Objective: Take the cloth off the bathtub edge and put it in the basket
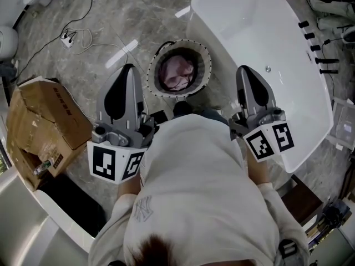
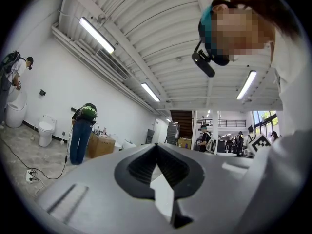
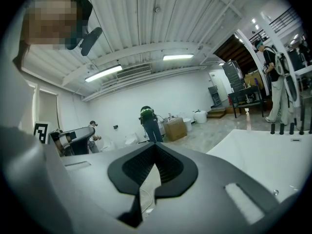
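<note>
left claw (image 1: 128, 71): we are holding it clenched and empty; in the left gripper view the two pads are meeting at the tip (image 2: 156, 146) with nothing between them. in the head view it is hovering over the floor, just left of the basket.
right claw (image 1: 244, 71): we are holding it clenched as well, nothing caught between its pads (image 3: 155, 145). it is hanging over the near rim of the bathtub.
cloth (image 1: 177, 73): pink and crumpled, it is lying inside the basket, below the rim.
basket (image 1: 150, 73): round, with a pale stitched rim, it is standing on the floor between our two claws, just beside the outer wall of the bathtub.
bathtub (image 1: 249, 26): white, it is stretching away to the right of the basket. a row of black fittings (image 1: 319, 49) is sitting along its far side.
floor (image 1: 111, 15): grey and marbled. a power strip (image 1: 67, 37) is lying on it with a thin cable trailing off, well apart from the basket.
cardboard box (image 1: 47, 123): dented, it is sitting at the left, near the left claw.
our shirt (image 1: 194, 193): white, it is filling the lower middle of the head view.
background: in the left gripper view a person with a green backpack (image 2: 83, 130) is standing near a toilet (image 2: 45, 129).
</note>
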`<state>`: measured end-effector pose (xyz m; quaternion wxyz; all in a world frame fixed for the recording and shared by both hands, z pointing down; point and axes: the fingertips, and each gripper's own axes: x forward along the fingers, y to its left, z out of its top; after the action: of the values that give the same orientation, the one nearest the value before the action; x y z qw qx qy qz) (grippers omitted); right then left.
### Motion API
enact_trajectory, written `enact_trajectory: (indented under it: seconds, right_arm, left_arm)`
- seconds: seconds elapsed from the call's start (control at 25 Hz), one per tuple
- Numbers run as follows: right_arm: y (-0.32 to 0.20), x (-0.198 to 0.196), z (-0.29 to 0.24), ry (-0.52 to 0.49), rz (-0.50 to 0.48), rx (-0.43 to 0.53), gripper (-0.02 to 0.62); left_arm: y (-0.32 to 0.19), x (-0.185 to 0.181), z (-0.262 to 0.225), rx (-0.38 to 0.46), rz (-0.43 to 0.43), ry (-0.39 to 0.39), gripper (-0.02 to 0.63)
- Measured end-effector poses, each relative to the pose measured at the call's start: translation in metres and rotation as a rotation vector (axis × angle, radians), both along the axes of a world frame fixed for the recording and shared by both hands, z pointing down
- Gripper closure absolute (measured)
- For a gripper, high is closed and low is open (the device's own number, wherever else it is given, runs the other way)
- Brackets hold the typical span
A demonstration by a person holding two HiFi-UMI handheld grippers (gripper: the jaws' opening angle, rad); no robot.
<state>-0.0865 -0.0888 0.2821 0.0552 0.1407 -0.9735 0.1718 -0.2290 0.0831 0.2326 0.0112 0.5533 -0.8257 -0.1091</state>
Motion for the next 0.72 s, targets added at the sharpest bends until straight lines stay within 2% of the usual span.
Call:
enact_trajectory:
  seconds: [0.36, 0.72]
  right_arm:
    - [0.004, 0.019, 0.014, 0.041, 0.006, 0.002, 0.597]
    - [0.012, 0.017, 0.016, 0.035, 0.0, -0.007, 0.597]
  left_arm:
    - [0.008, 0.006, -0.001, -0.021, -0.019, -0.014, 0.597]
    - [0.007, 0.008, 0.006, -0.034, -0.011, -0.002, 0.597]
